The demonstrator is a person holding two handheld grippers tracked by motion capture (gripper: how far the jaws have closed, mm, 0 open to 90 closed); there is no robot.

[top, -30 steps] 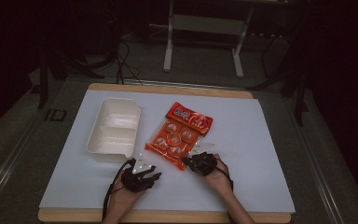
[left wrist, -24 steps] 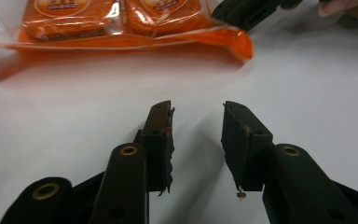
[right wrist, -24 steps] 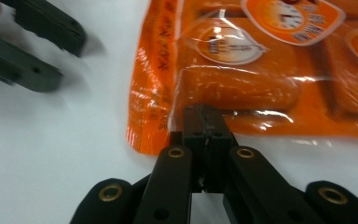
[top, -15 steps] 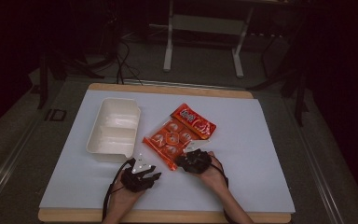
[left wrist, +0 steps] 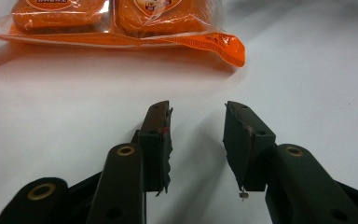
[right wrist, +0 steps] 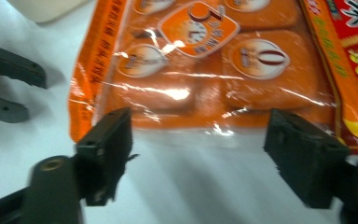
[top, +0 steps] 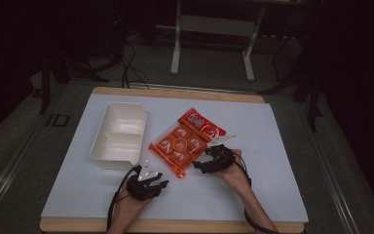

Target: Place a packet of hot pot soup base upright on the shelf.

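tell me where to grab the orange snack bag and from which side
Probably the flat sealed edge of the orange snack bag nearest the person, approached low from that side. The film there lies thin on the table, while the middle bulges with packets. The right gripper, jaws just opened with nothing between them, already faces that edge.

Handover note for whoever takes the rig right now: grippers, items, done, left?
Right gripper: open, jaws just opened, nothing between them, at the near edge of the orange snack pack.
Left gripper: open, empty, over bare mat near the pack's corner.
Red packet lies partly under the orange pack's far end; white two-compartment tray sits empty to their left.
Done: nothing in the tray.
Left: probably regrasp the orange pack and move it.
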